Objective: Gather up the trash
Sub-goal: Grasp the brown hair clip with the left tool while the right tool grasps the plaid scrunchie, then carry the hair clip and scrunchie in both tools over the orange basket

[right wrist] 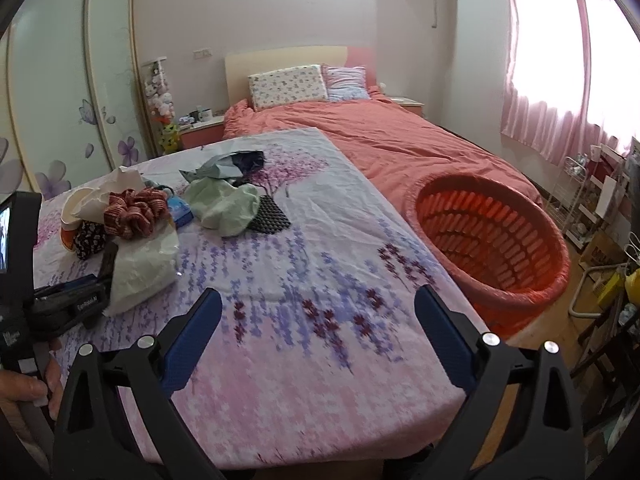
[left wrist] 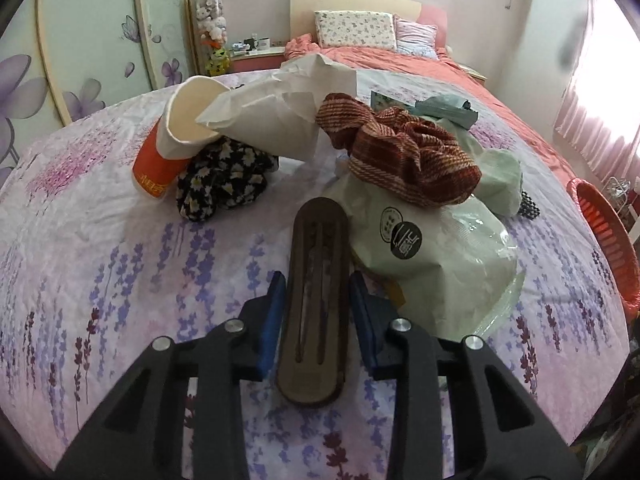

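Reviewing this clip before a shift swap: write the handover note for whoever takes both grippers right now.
Left gripper: jaws narrowed around the long brown case lying on the floral sheet; contact unclear, not lifted.
Right gripper: open, empty, over bare sheet.
Pile beyond the case: orange paper cup, white paper bag, pale green wrapper bag, striped red cloth, dark floral cloth.
Orange basket beside the bed looks empty.
Done: nothing collected. Left: everything, presumably into the basket.
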`<state>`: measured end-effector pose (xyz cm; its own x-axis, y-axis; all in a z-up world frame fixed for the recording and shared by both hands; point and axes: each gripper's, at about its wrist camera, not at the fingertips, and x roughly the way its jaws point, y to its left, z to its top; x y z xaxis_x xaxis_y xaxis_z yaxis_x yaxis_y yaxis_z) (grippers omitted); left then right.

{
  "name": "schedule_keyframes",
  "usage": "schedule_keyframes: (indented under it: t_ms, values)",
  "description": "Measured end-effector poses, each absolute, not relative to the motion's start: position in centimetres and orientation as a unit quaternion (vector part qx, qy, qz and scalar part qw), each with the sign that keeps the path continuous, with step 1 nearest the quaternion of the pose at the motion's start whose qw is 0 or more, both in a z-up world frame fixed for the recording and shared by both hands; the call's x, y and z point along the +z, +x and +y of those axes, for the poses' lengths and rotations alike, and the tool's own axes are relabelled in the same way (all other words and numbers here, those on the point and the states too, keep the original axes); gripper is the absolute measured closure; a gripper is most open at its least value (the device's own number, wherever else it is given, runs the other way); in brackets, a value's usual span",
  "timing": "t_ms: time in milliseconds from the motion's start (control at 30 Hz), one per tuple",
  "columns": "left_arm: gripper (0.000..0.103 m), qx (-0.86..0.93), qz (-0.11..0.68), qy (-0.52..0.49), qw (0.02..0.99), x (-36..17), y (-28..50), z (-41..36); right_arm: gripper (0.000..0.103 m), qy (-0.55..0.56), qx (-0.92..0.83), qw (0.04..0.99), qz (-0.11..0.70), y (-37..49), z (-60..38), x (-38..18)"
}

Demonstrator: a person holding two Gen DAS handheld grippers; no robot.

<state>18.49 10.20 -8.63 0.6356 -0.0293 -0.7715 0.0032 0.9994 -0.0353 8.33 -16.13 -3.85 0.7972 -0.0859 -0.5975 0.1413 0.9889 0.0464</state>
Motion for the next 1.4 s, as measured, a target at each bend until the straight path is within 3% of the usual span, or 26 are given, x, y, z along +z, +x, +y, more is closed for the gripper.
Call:
schedule_keyframes:
  t_ms: [300, 600, 800, 867, 1033, 1400]
  values:
    - [0.07, -0.017, 0.424, -0.038, 0.904, -8.3, 17.0, 13.4, 0.011, 0.086, 0.029, 0.944, 0.317, 15.1, -15.1, -3.6]
    - [0.07, -0.014, 0.418, -0.047, 0.907, -8.0, 16.1, 15.2, 0.034, 0.064, 0.185, 0.932, 0.306, 18.2, -6.4, -2.2]
    - [0.07, -0.011, 0.412, -0.049, 0.91, -7.6, 15.7, 15.8, 0.048, 0.034, 0.186, 0.919, 0.345, 20.8, -2.3, -4.0]
    - [0.07, -0.011, 0.412, -0.05, 0.91, -7.6, 15.7, 16.0, 0.065, 0.032, 0.185, 0.913, 0.363, 21.1, -2.2, -4.7]
    - [0.07, -0.012, 0.408, -0.051, 0.912, -7.2, 15.5, 16.0, 0.093, 0.036, 0.189, 0.914, 0.357, 19.7, -3.1, -4.1]
    - [0.071, -0.032, 0.381, -0.043, 0.923, -3.9, 14.5, 13.5, 0.096, 0.05, 0.166, 0.939, 0.296, 17.8, -7.2, -0.7]
